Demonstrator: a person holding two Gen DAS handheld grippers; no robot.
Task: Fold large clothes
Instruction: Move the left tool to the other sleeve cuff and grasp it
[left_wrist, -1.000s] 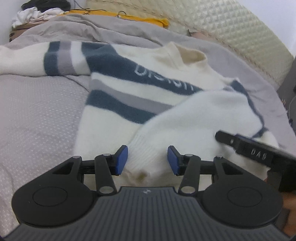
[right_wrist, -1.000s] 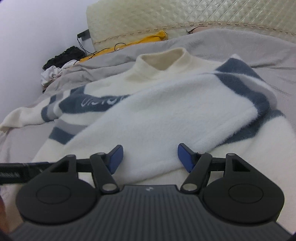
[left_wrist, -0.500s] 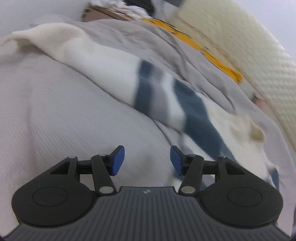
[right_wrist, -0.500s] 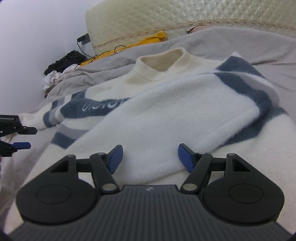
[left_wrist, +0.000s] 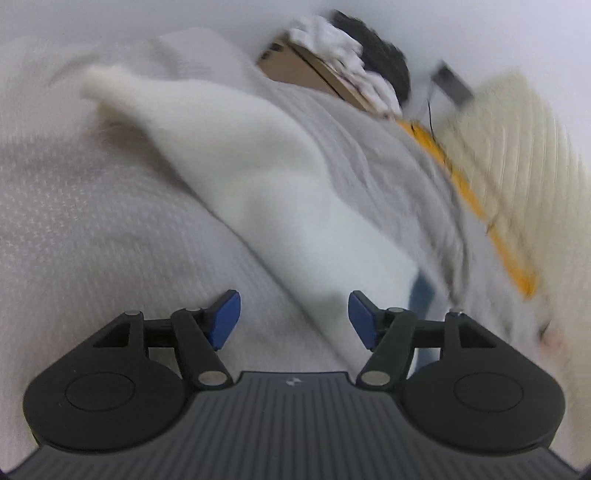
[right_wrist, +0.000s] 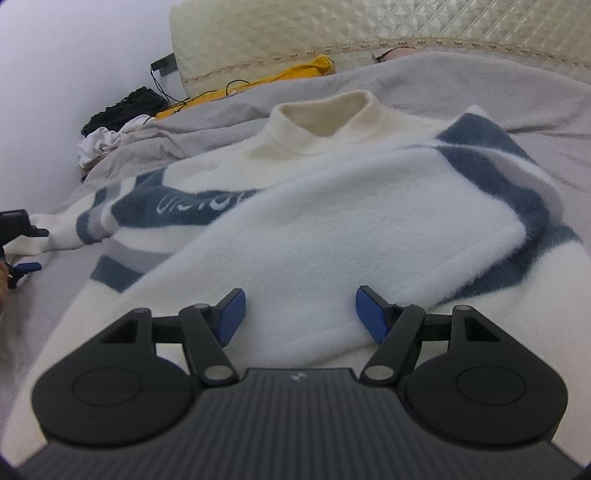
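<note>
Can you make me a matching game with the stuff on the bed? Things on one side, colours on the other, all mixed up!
Things:
1. sweater collar
2. stripe with writing
3. bedspread
4. gripper pads

Colours:
A. bright blue
B. grey
C. cream
D. dark blue with pale letters

Pairs: 1-C, 2-D, 3-B, 4-A

The sweater (right_wrist: 332, 221) is cream-white with slate-blue and grey stripes and pale lettering on one blue band. It lies on a grey, finely dotted bedspread (right_wrist: 480, 85). The quilted headboard (right_wrist: 332, 29) is cream, with a yellow cloth (right_wrist: 295, 70) beneath it.
</note>
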